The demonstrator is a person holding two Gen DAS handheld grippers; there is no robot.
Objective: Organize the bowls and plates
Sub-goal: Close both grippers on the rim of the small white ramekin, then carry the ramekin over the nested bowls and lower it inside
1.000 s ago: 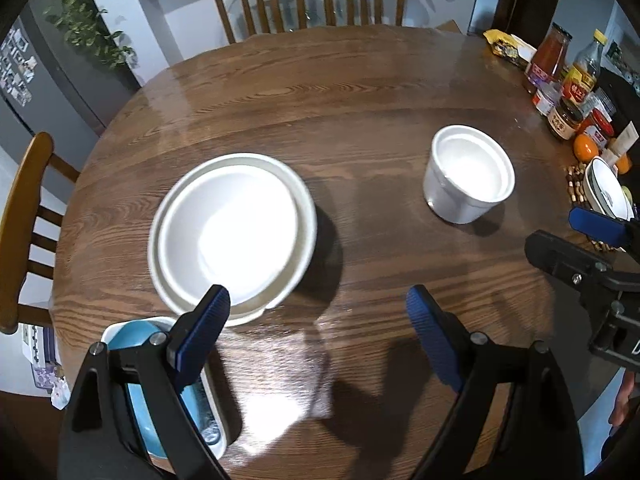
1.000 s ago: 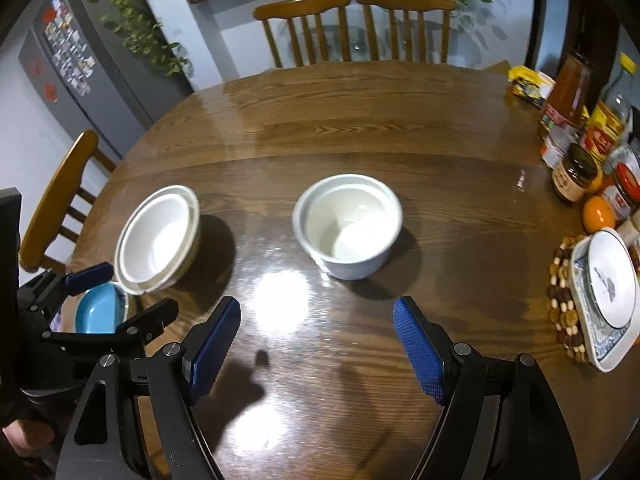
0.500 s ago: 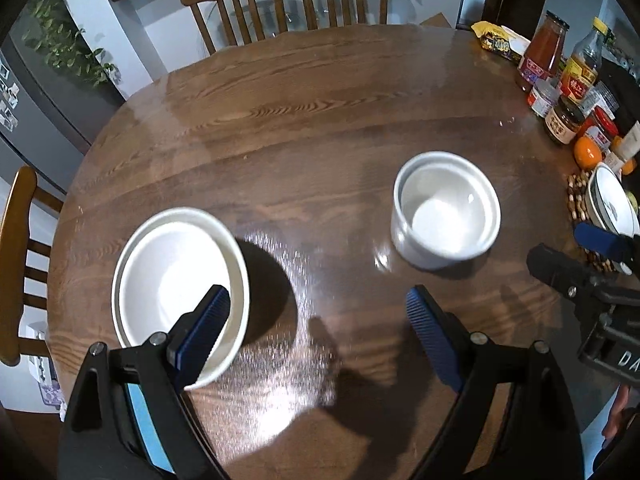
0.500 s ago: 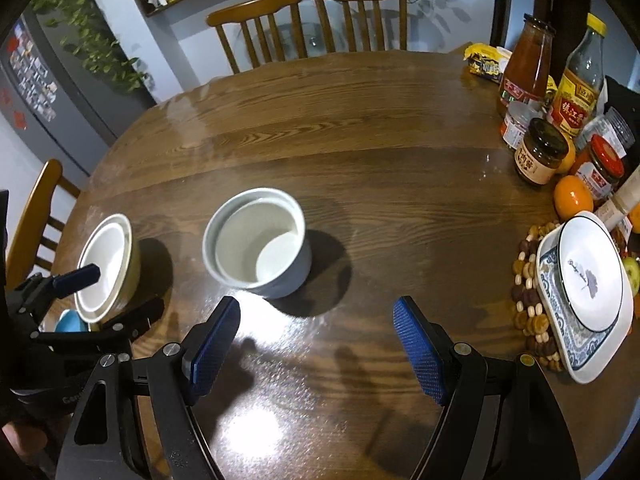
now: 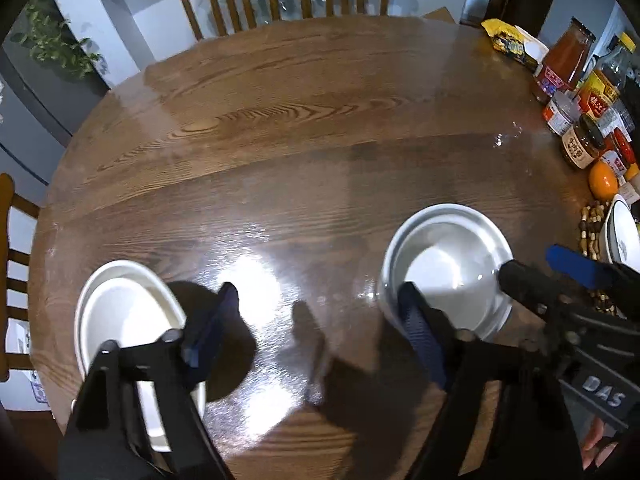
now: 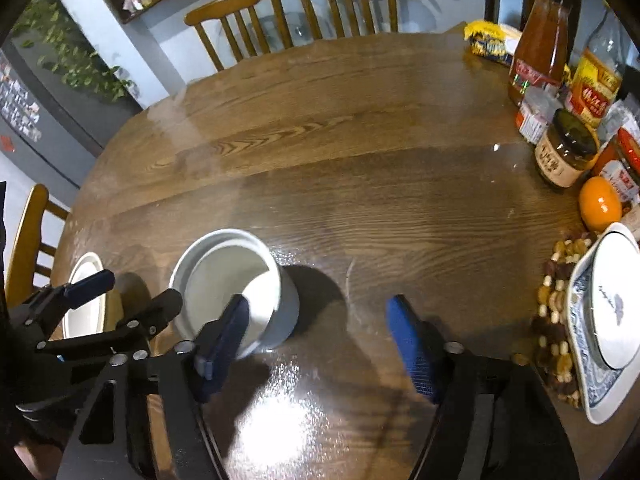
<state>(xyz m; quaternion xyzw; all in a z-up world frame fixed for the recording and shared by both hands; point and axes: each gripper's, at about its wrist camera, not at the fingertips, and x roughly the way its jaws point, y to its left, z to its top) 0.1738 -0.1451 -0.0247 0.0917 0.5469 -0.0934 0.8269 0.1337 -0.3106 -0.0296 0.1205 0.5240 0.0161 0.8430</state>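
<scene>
jars (image 6: 564, 152) and an orange (image 6: 600, 203) crowd the patterned plate (image 6: 584, 360).

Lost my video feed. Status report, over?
Left gripper open, empty. Right gripper open, empty. Deep white bowl upright on table, ungrasped. Nothing blocking.
</scene>
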